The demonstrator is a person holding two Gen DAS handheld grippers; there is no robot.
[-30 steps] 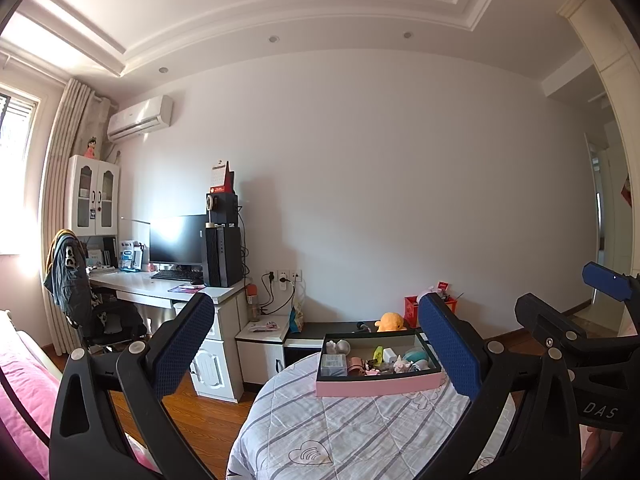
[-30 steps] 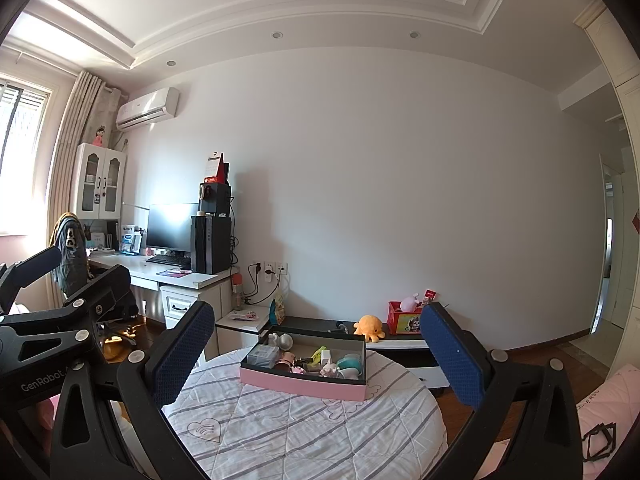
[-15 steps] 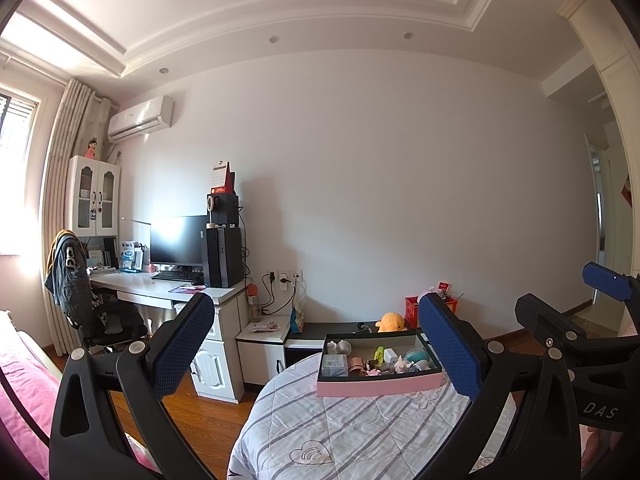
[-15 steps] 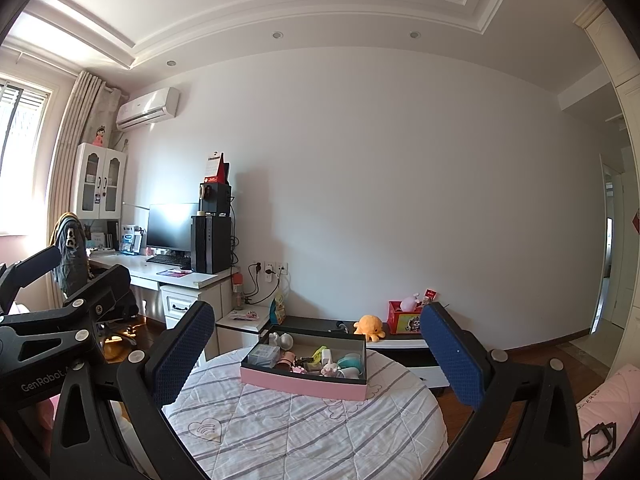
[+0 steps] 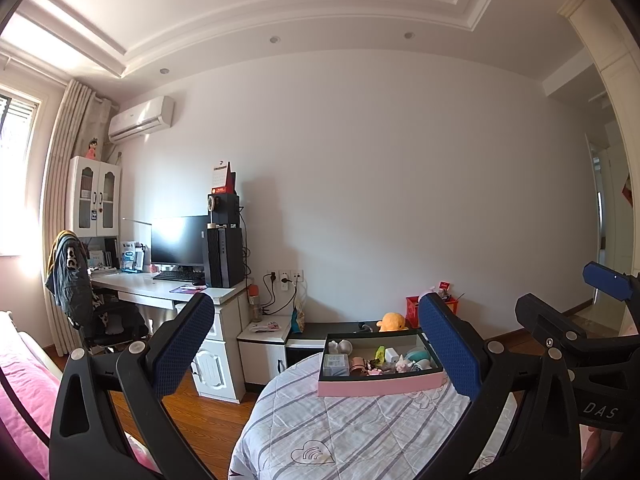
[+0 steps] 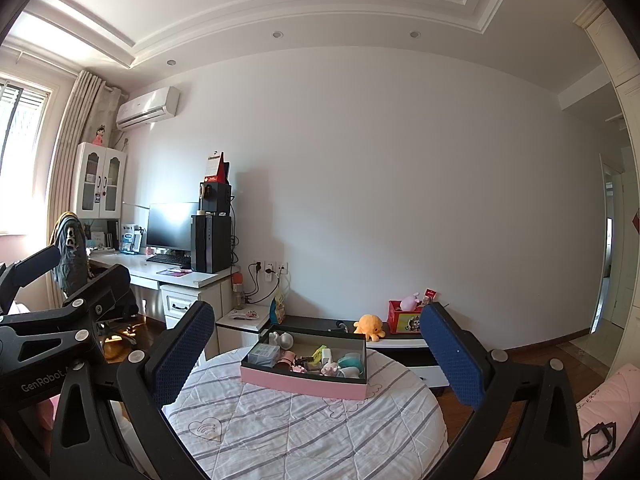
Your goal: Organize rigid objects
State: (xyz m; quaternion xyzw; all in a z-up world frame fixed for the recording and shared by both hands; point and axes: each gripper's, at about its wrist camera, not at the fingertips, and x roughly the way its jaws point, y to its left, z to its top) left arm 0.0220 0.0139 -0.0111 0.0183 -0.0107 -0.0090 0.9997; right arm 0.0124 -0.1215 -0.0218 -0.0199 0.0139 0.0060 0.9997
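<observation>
A pink box (image 5: pixel 380 387) (image 6: pixel 302 383) with a dark inner wall sits on a round table under a striped quilted cloth (image 5: pixel 360 432) (image 6: pixel 304 432). Several small objects lie inside it: a clear case (image 6: pixel 264 354), a white figure (image 6: pixel 280 339), a teal piece (image 6: pixel 352 361). My left gripper (image 5: pixel 316 350) stands open and empty, well short of the box. My right gripper (image 6: pixel 318 354) is open too, held back from the box, nothing between its blue pads. Each gripper shows at the edge of the other's view.
A white desk (image 6: pixel 176 276) with a monitor and computer tower stands at the left, a chair (image 5: pixel 80 292) draped with clothes beside it. A low cabinet along the wall carries an orange plush toy (image 6: pixel 370 326) and a red box (image 6: pixel 404 320). Pink bedding (image 5: pixel 20 408) lies at the lower left.
</observation>
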